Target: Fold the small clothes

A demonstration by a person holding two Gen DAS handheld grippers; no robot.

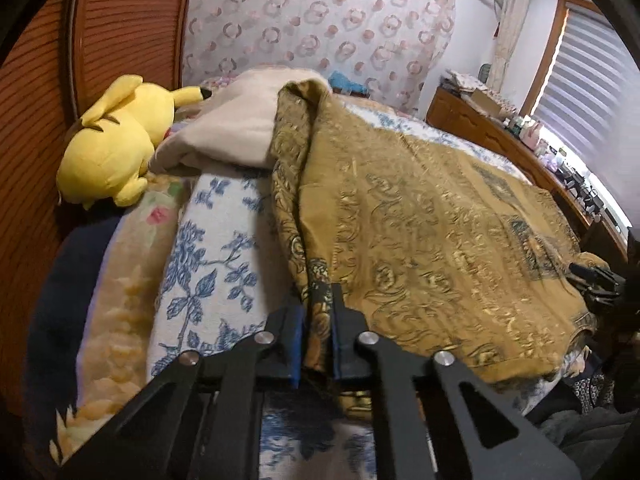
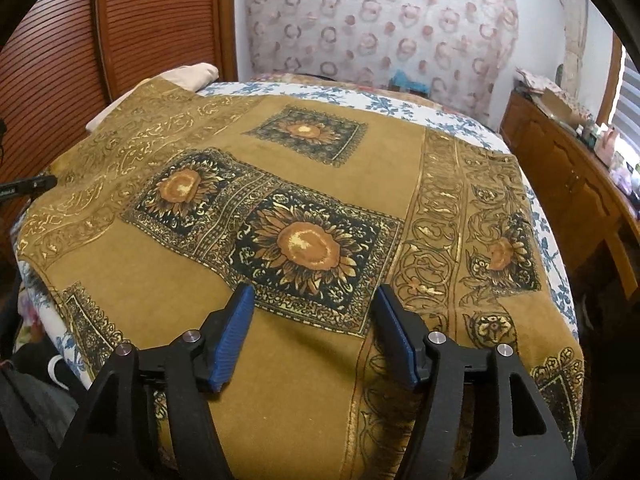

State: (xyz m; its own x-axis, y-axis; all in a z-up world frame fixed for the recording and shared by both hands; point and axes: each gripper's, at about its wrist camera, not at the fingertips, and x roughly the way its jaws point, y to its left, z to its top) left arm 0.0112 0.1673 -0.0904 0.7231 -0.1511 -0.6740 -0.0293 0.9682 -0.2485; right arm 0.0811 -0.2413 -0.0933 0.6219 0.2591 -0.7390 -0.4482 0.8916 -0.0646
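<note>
A mustard-gold cloth with sunflower squares (image 2: 304, 216) lies spread over the bed. In the left wrist view the same cloth (image 1: 440, 240) has its left edge bunched into a ridge. My left gripper (image 1: 318, 320) is shut on that near left edge of the cloth. My right gripper (image 2: 314, 316) is open, its blue pads (image 2: 236, 332) hovering just above the near part of the cloth, holding nothing. The right gripper's tip shows at the far right of the left wrist view (image 1: 596, 280).
A blue-floral white bedspread (image 1: 216, 264) covers the bed. A yellow plush toy (image 1: 112, 144) and a beige folded cloth (image 1: 236, 124) lie at the bed's far left. A wooden slatted wall (image 2: 152, 28) stands left; a wooden dresser (image 2: 568, 176) stands right.
</note>
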